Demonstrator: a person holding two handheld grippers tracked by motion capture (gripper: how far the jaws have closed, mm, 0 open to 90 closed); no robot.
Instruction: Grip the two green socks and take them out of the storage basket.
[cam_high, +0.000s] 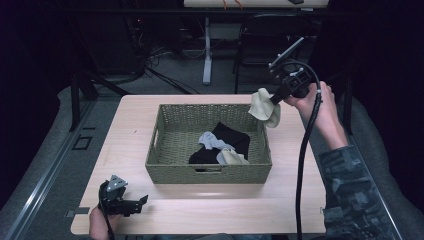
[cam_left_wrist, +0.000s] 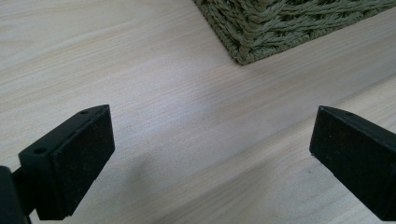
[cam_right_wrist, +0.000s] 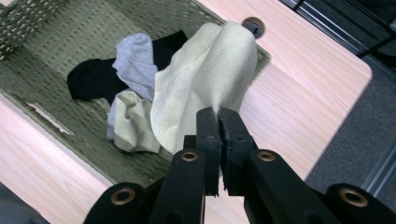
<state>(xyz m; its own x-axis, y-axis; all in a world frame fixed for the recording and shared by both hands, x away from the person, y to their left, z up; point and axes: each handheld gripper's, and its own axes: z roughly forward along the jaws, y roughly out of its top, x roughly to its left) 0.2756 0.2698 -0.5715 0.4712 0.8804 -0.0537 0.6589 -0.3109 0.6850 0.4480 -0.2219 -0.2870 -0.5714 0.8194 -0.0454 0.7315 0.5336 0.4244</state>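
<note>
A cream sock (cam_high: 265, 108) (cam_right_wrist: 201, 98) hangs in the air above the far right corner of the woven basket (cam_high: 165, 150) (cam_right_wrist: 56, 37), with my right gripper (cam_high: 274, 100) (cam_right_wrist: 218, 114) shut on its edge. Inside the basket lie a black garment (cam_high: 230, 137) (cam_right_wrist: 88, 79), a grey sock (cam_high: 212, 140) (cam_right_wrist: 135, 58) and another cream sock (cam_high: 232, 157) (cam_right_wrist: 130, 121). My left gripper (cam_high: 142, 202) (cam_left_wrist: 210, 154) rests near the table's front left, jaws wide open over bare wood, a basket corner (cam_left_wrist: 261, 32) ahead of it.
The light wooden table (cam_high: 210, 205) carries the basket in its middle. A round cable hole (cam_right_wrist: 254, 23) sits in the tabletop beyond the basket. A dark chair (cam_high: 260, 45) and a table leg (cam_high: 207, 50) stand behind the table.
</note>
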